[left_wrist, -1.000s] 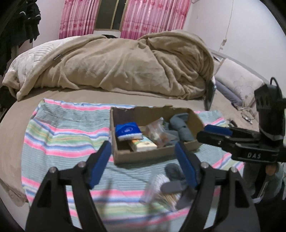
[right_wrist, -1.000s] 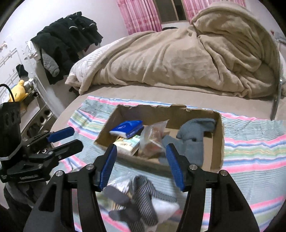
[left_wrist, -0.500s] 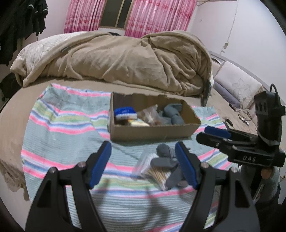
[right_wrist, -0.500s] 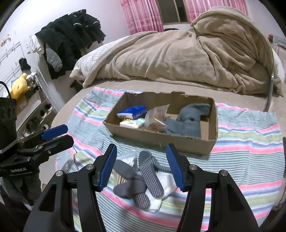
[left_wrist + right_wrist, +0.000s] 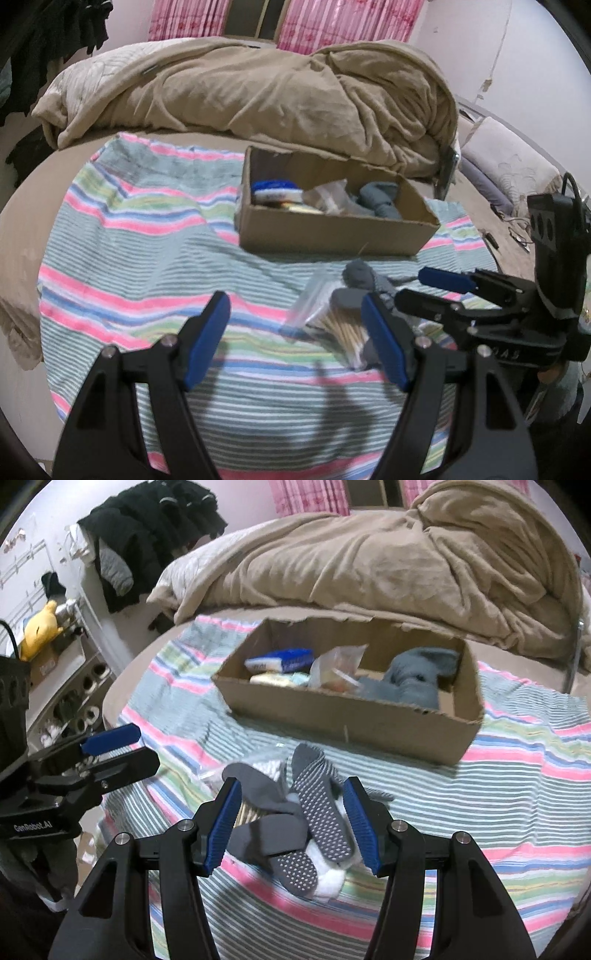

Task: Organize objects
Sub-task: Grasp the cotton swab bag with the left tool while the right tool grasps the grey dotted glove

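You had your right gripper (image 5: pixel 291 825) spread wide and hovering low over the pile of grip-dot socks (image 5: pixel 295 827) on the striped blanket (image 5: pixel 517 805), its jaws bracketing the pile but pinching nothing. Your left gripper (image 5: pixel 295 339) was just as wide apart and empty, hanging off to the side above bare blanket, with the bag of cotton swabs (image 5: pixel 332 321) just ahead of its right finger. The cardboard box (image 5: pixel 343 727) sat near, beyond the pile, already holding a blue packet (image 5: pixel 284 659), a clear bag (image 5: pixel 338 668) and blue-grey socks (image 5: pixel 417 679). You appeared to be at the approach step of picking up a sock. The next move probably called for lowering the right jaws around one sock rather than the whole tangle, since the swab bag lay partly under the socks and could have been dragged along.
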`<state>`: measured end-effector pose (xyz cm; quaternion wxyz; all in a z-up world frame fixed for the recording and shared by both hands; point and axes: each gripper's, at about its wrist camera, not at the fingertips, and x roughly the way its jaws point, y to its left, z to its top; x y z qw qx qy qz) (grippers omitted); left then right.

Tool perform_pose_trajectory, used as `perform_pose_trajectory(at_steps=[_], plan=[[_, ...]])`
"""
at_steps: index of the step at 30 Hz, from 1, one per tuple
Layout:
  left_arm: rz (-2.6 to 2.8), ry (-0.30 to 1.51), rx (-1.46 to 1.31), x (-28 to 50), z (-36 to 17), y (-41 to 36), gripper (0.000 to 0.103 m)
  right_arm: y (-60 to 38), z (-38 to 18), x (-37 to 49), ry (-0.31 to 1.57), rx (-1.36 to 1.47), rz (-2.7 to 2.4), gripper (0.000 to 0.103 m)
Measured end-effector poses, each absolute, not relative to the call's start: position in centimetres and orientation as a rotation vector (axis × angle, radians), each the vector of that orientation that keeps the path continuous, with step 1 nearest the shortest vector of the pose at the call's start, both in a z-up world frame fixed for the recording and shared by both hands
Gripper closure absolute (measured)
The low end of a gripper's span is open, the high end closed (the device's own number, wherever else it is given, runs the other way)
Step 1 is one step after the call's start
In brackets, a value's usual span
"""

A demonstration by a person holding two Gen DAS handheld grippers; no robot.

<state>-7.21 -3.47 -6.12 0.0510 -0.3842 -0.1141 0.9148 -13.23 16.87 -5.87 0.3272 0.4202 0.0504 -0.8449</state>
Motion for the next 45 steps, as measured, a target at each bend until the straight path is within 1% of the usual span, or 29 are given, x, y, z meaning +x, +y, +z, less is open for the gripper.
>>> perform_pose_trajectory(at_steps=[8,13,14,15,16,19,29,39,41,43,45], plan=[[2.759,-0.365,-1.244,-7.4,-8.1,-3.4,0.028,14.5,-8.5,-12.9,0.344,1.09,-2.245,0.043],[2.74,-0.353,-1.272,-7.8,-8.7,-2.6,0.028,14.3,-10.1,-13.7,0.327,1.115,-2.213,0.043],[2.737,-0.352,-1.276,-7.8,-8.8,-2.4,0.028,14.6,-10.2,-13.9,0.303,1.117,-2.205,0.046],[2.734,-0.349,-1.281,-7.9,-8.9,-2.3,0.028,14.8,-10.2,-14.0,0.288,1.12,-2.197,0.053],[2.73,-0.347,-1.287,-8.0,-9.0,-2.1,0.028,15.0,-10.2,-14.0,0.277,1.122,-2.185,0.07],[2.72,-0.34,-1.305,-8.2,-9.3,-1.4,0.028,15.4,-10.3,-13.8,0.27,1.116,-2.17,0.073],[2.705,-0.301,-1.357,-9.4,-10.3,0.8,0.028,19.9,-8.1,-14.3,0.042,1.03,-2.205,0.073],[2.747,-0.21,-1.409,-11.6,-12.0,3.1,0.028,22.1,-8.0,-15.7,-0.096,1.004,-2.202,0.073],[2.751,-0.189,-1.404,-11.7,-12.0,3.4,0.031,22.6,-8.1,-15.9,-0.127,1.001,-2.197,0.073],[2.738,-0.16,-1.397,-11.8,-12.0,3.8,0.039,22.9,-8.2,-16.1,-0.149,0.998,-2.189,0.073],[2.74,-0.135,-1.386,-11.9,-12.0,4.4,0.045,22.9,-8.3,-16.1,-0.149,0.997,-2.177,0.073]])
